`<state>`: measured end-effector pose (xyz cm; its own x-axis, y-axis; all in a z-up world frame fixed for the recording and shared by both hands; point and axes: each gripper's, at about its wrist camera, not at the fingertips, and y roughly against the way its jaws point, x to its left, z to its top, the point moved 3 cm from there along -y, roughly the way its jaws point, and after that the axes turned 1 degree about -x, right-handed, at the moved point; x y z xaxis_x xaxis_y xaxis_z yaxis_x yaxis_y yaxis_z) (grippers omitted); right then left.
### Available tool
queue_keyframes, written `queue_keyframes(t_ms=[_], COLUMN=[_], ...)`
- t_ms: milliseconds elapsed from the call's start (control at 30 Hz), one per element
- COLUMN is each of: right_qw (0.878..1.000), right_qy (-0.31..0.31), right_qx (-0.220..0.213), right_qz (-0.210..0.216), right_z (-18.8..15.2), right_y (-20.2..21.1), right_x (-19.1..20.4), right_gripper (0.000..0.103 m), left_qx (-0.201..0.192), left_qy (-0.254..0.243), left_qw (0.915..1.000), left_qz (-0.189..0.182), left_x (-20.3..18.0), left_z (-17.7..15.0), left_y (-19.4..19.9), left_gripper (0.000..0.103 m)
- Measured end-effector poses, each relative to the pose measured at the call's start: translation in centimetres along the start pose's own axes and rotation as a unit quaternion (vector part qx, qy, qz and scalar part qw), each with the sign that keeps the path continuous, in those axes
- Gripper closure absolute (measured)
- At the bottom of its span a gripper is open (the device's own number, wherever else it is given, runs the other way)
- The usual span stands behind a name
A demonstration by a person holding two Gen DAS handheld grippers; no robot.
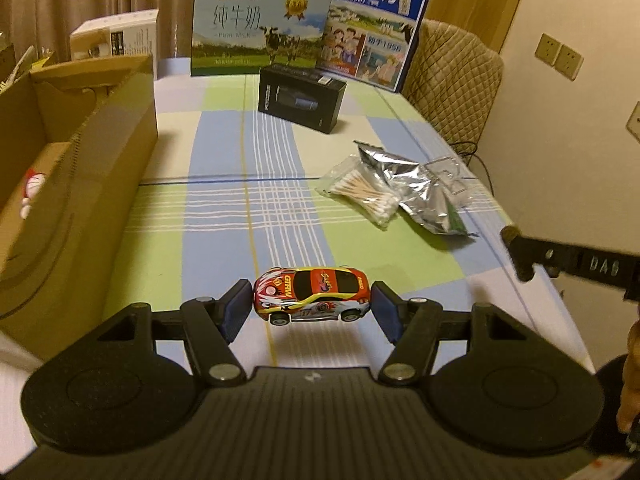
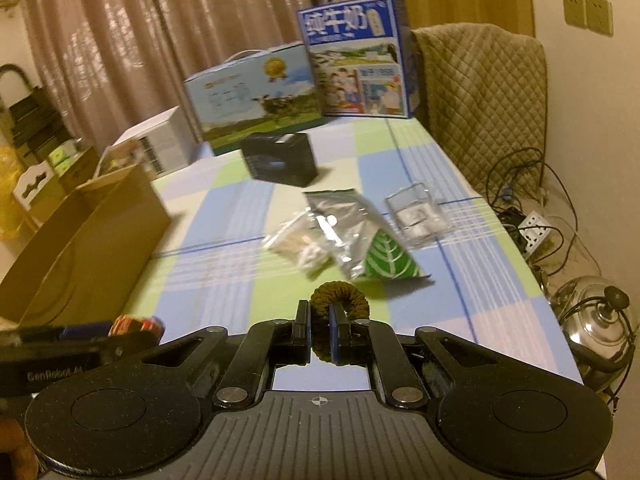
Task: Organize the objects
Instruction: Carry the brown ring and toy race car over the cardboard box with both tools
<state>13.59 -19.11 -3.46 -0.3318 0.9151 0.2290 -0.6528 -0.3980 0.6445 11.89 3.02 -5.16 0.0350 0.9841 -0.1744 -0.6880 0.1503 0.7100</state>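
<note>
My left gripper (image 1: 312,300) is shut on a small red, yellow and white toy car (image 1: 312,295), held sideways above the checked tablecloth. The car also shows blurred at the left in the right wrist view (image 2: 138,327). My right gripper (image 2: 320,326) is shut on a dark brown fabric hair tie (image 2: 341,300), its loop sticking up between the fingers. The right gripper's tip shows in the left wrist view (image 1: 520,256). A bag of cotton swabs (image 1: 360,192), a silver foil pouch (image 1: 416,184) and a clear plastic box (image 2: 416,212) lie on the table.
An open cardboard box (image 1: 80,184) stands along the left of the table, with a small red and white toy (image 1: 32,196) inside. A black box (image 1: 300,98) and two milk cartons (image 1: 260,28) (image 1: 372,28) stand at the far end. A kettle (image 2: 596,328) and cables lie on the floor at the right.
</note>
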Motion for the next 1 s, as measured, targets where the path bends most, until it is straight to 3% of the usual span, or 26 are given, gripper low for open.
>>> queue_keyframes(t_ms=[333, 1000], right_qw=[1.000, 0.998], right_qy=[0.021, 0.057], right_qx=[0.000, -0.012], right_qz=[0.012, 0.031], right_z=[-1.8, -1.3], right_y=[3.0, 4.4], right_x=[3.1, 6.7], right_gripper=[0.098, 0.098], left_qx=[-0.018, -0.047], left_qy=[-0.002, 0.001], left_qw=[0.9998, 0.9989], left_qz=[-0.009, -0.007], left_x=[-0.6, 0.6], left_z=[-1.2, -1.3], left_y=[5.6, 9.3], left_gripper=[0.043, 0.043])
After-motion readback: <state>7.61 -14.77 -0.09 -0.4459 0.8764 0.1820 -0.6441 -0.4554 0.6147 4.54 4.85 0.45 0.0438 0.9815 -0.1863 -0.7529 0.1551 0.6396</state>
